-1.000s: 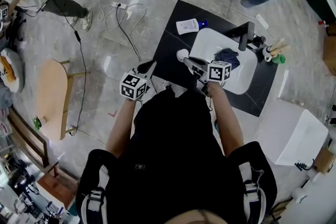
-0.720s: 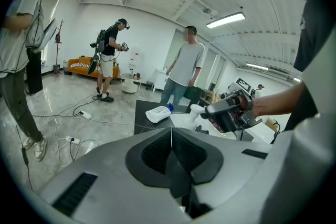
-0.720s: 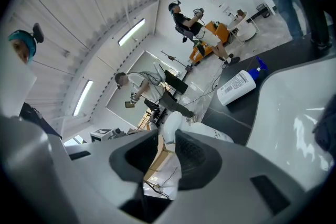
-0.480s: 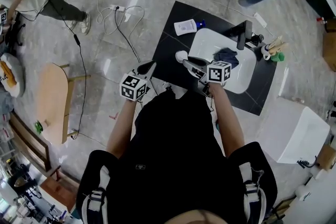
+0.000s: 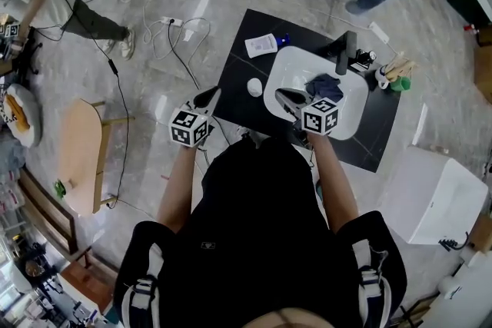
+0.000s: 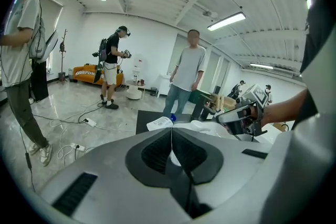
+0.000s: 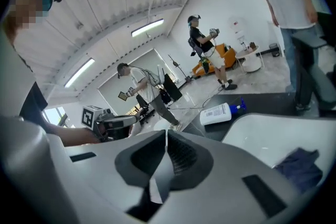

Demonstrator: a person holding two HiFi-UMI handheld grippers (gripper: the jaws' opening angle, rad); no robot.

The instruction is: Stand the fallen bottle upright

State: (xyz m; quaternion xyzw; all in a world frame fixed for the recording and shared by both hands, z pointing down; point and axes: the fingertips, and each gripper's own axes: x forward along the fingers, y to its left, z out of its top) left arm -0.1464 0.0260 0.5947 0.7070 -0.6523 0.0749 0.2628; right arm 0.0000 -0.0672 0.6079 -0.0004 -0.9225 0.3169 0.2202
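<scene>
Bottle (image 5: 254, 87) apparently upright just left of the sink (image 5: 290, 67), free of both grippers: left gripper (image 5: 209, 97) pressed together, empty; right gripper (image 5: 283, 97) over the sink's left rim, closing on nothing; task judged nearly complete, blue-capped bottle (image 5: 260, 45) flat behind the sink possibly outstanding.

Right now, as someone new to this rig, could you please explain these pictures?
A person holds a two-jaw gripper in each hand. One picture looks down from a head camera; the others look along each gripper's jaws. On the black surface are a white basin holding a dark cloth, and a white bottle lying on its side. The left gripper is shut and empty; the right gripper is closing its jaws on nothing.
</scene>
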